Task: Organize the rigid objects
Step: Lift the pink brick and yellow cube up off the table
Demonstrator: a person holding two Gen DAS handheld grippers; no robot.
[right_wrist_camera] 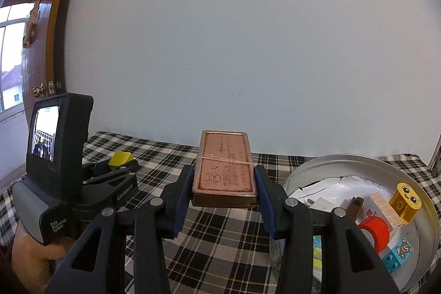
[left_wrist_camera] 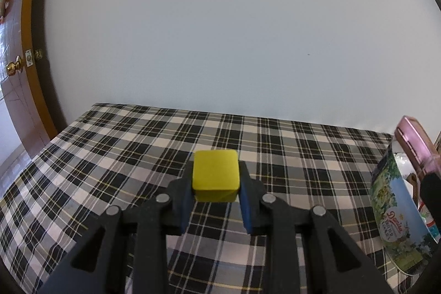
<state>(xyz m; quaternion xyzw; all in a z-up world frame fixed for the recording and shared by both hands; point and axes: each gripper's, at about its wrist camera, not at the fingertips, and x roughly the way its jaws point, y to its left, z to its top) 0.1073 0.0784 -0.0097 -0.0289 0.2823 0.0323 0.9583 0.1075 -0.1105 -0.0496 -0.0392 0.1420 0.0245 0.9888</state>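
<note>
While both grippers hang above the plaid cloth (left_wrist_camera: 115,156), each has one item clamped.

Item 1: yellow block (left_wrist_camera: 215,175). Sits between the blue pads (left_wrist_camera: 185,207) of the left gripper (left_wrist_camera: 215,200), both pads pressed to its sides, jaws clenched on it; it is lifted clear of the cloth. Look: squarish, rounded corners, matte yellow, plain top face. From the right wrist view it shows as a small yellow wedge at the tip of the left gripper, far left over the cloth.

Item 2: copper tin (right_wrist_camera: 223,170). Lies flat between the pads of the right gripper (right_wrist_camera: 223,183), long axis pointing away from the camera, its near end gripped on both long sides, far end jutting past the fingertips. Look: flat, rectangular, rounded corners, copper-pink lid with embossed characters and lines, a thin band across the middle.

Container: round metal tin (right_wrist_camera: 344,160), open, standing on the cloth just right of the right gripper. Outer wall printed with greenery and script, seen in the left wrist view. Contents: red roll (right_wrist_camera: 374,229), yellow toy brick (right_wrist_camera: 406,201) with a smiling face, beige box (right_wrist_camera: 384,208), small brown piece (right_wrist_camera: 355,205), blue bear brick (right_wrist_camera: 401,252), white packaging.

Other: a hand (right_wrist_camera: 33,255) grips the left gripper's handle.
</note>
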